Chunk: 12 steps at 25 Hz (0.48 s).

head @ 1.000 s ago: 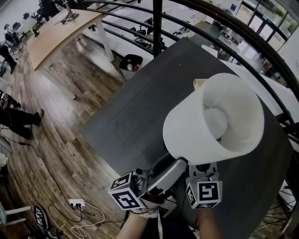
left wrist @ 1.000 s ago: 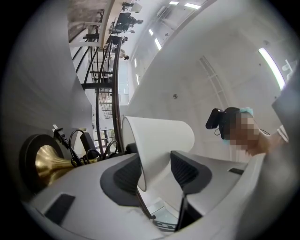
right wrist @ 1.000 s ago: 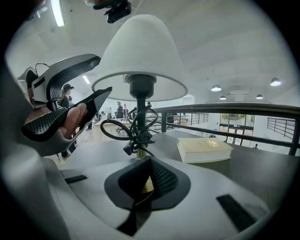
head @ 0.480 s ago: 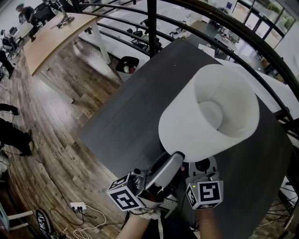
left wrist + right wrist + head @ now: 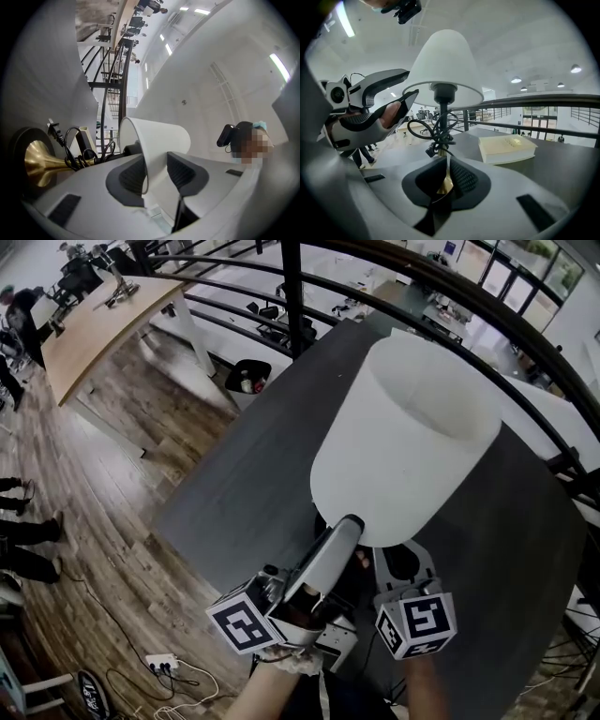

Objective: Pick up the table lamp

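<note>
A table lamp [image 5: 403, 437] with a tall white drum shade [image 5: 159, 136] stands over the near part of a dark table [image 5: 253, 484], just in front of the person, with both grippers on it.

The left gripper [image 5: 156, 164] reaches up from below. Its jaws straddle the shade's lower rim, one pad inside and one outside. They have just been closing, but a gap shows between the pads and the thin shade wall.

The right gripper [image 5: 446, 171] is lower, at the brass stem [image 5: 446, 180]. Its jaws have just been easing open, yet the stem sits between the pads, which appear to touch it on both sides.

A black cord [image 5: 433, 129] is bundled in loops around the stem, just above the right jaws and under the shade. A flared brass foot [image 5: 40, 161] shows at the stem's low end. Whether it rests on the table cannot be told, as the shade and grippers cover it from above.

A cream book-like block [image 5: 506, 146] lies on the table beyond the lamp, apart from it. A black curved railing [image 5: 286, 296] runs past the table's far edge. On the wood plank floor [image 5: 122, 521] below are a dark waste bin [image 5: 246, 376], a long wooden desk [image 5: 103, 324] and a white power strip [image 5: 155, 664].
</note>
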### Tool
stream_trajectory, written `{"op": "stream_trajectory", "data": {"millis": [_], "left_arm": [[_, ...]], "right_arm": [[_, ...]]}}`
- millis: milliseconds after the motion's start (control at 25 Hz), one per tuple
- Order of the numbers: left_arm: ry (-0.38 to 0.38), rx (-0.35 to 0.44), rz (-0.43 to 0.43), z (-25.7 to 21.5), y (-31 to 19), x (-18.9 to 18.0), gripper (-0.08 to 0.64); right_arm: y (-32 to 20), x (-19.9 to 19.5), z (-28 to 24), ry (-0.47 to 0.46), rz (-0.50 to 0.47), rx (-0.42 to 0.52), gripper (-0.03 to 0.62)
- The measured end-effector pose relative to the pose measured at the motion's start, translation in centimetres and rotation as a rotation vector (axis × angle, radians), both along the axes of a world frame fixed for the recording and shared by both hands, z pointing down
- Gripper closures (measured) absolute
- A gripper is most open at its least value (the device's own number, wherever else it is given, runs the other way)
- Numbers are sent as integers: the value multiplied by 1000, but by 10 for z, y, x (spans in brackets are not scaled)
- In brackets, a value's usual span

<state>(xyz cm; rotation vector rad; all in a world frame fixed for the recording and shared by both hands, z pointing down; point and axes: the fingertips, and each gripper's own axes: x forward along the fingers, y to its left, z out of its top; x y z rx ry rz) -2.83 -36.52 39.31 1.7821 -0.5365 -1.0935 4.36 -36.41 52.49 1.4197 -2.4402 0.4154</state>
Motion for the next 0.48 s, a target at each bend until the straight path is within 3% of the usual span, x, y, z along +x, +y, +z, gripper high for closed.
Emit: {"op": "stream_trajectory", "data": {"millis": [480], "left_arm": [[24,-29,5,-7,-16,0,410]], "right_arm": [[-6,-31,14,37,-153,-120,546]]}}
